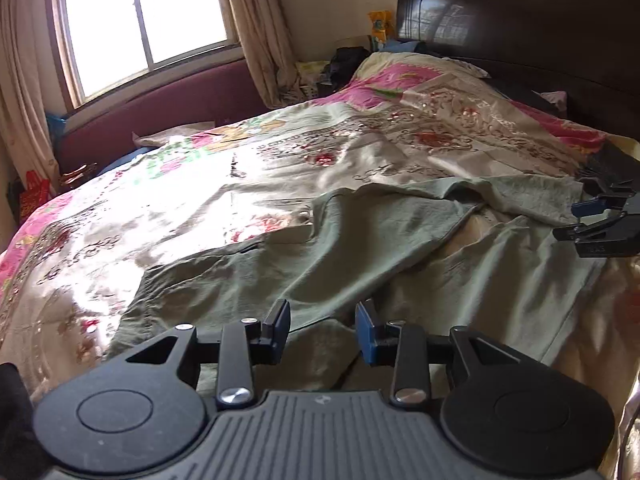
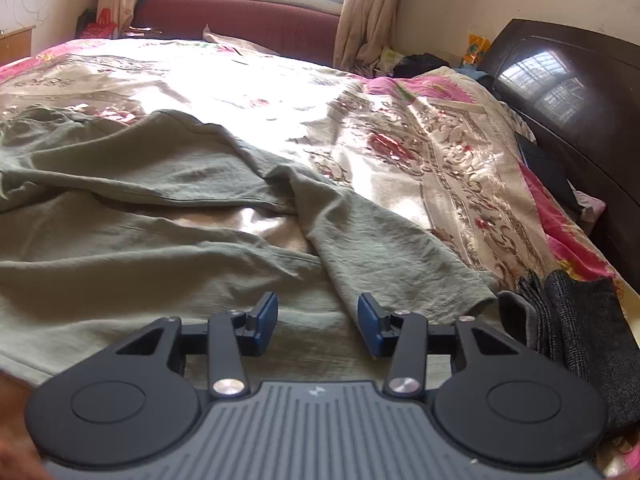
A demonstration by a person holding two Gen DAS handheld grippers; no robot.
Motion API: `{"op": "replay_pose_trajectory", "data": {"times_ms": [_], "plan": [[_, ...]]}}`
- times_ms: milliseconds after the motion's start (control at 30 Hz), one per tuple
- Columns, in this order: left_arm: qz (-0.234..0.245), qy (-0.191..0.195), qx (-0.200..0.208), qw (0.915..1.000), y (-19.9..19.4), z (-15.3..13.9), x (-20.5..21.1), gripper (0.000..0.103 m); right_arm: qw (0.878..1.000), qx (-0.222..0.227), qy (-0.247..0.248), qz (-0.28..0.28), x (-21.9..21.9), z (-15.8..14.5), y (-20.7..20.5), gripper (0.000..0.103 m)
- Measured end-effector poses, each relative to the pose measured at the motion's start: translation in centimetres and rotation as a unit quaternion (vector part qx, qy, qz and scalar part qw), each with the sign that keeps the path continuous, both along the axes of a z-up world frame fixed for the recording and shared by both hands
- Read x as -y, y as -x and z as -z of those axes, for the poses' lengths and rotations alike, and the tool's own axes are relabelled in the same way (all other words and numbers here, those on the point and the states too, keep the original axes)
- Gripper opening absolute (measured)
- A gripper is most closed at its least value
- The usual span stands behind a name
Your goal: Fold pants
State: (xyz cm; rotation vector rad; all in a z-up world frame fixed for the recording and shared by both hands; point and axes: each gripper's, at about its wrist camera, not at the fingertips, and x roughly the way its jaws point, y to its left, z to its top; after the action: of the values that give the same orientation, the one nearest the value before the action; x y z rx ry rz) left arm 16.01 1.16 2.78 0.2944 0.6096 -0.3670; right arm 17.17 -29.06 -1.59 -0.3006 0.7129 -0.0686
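Across frame centre, rumpled green pants (image 1: 304,256) on bedspread (image 1: 160,200); left gripper (image 1: 322,330) and right gripper (image 2: 317,322) both apart, logo perhaps unreadable.

The pants (image 1: 304,256) are matt olive-green woven cloth, creased and slightly coarse in texture. The bedspread (image 1: 360,152) beneath is glossy satin-like cloth with raised floral embroidery, reflecting sunlight strongly. The headboard (image 2: 568,80) is dark wood with a polished, mirror-like finish. The left gripper (image 1: 322,330) and right gripper (image 2: 317,322) are matt black plastic with ribbed grey bodies, bright metal pivot pins and blue pads (image 2: 267,318) of smooth finish. The folded fabrics (image 2: 580,328) are dark, matt, rough-woven cloth. The curtains (image 1: 260,28) are thin beige cloth.
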Motion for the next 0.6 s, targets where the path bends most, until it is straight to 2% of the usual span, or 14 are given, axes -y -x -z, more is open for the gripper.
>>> {"op": "replay_pose_trajectory", "data": {"times_ms": [167,200,233,300,433,600], "plan": [[0.076,0.006,-0.014,0.9970,-1.7,1.6,6.9,0.050,0.998,-0.004,0.062,-0.017,1.5,1.1,-1.6,0.044],[0.087,0.004,-0.016,0.9961,-1.9,1.9,7.8,0.051,0.998,-0.015,0.062,-0.025,1.7,1.2,-2.1,0.032],[0.095,0.003,-0.018,0.9953,-2.0,2.1,8.4,0.051,0.998,-0.029,0.054,-0.034,2.1,1.4,-2.6,0.014],[0.105,0.001,-0.023,0.9942,-2.2,2.6,9.4,0.051,0.997,-0.042,0.044,-0.038,2.8,1.2,-3.4,0.004],[0.110,0.000,-0.035,0.9933,-2.7,3.5,9.9,0.051,0.999,-0.027,0.038,-0.021,4.9,-0.7,-4.8,0.001],[0.108,0.010,-0.045,0.9931,-3.9,4.1,10.9,0.051,0.997,0.015,0.073,0.007,7.8,-4.0,-7.5,0.001]]}}
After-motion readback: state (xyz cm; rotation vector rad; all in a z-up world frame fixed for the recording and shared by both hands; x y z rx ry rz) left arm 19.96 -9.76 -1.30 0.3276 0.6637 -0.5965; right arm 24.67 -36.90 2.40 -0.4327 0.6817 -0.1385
